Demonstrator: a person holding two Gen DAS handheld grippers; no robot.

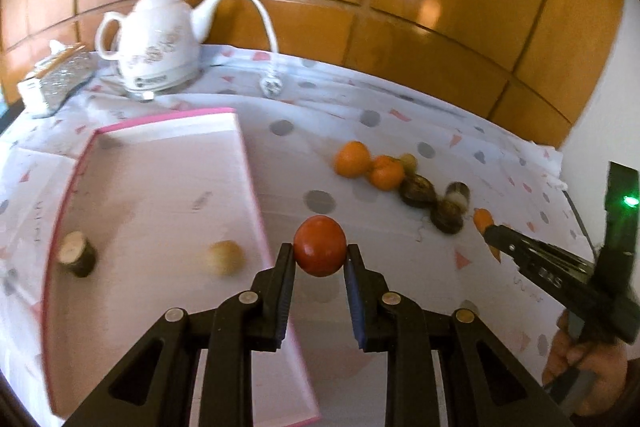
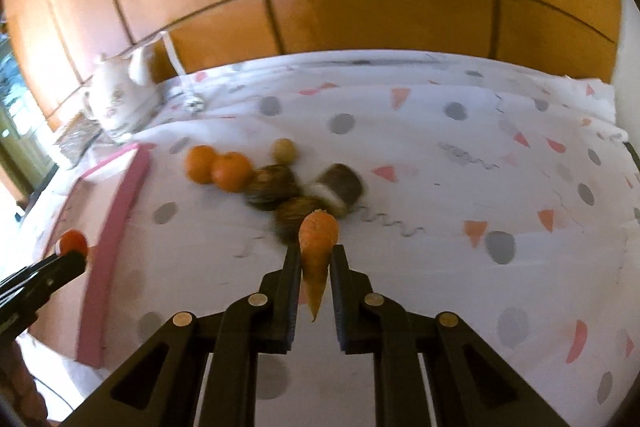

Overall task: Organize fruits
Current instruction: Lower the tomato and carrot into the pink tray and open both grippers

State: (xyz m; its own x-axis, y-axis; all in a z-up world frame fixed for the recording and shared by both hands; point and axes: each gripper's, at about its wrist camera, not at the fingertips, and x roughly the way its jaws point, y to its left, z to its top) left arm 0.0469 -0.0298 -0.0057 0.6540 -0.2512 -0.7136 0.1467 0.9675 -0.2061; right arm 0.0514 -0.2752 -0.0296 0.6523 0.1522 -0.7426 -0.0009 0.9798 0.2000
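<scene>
Both grippers were matte black plastic: the left gripper (image 1: 320, 259) showed round silver pins and blue ribbed pads (image 1: 354, 291); the right gripper (image 2: 316, 259) looked alike, with black pads

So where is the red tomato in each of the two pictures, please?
Left wrist view: the red tomato is at lower centre, clamped between the tips of the left hand-held gripper, just right of the pink-edged tray.
Right wrist view: the tomato is at the far left edge, at the tip of the left hand-held gripper, near the tray's pink rim.
Shared landmark: the two oranges.
</scene>
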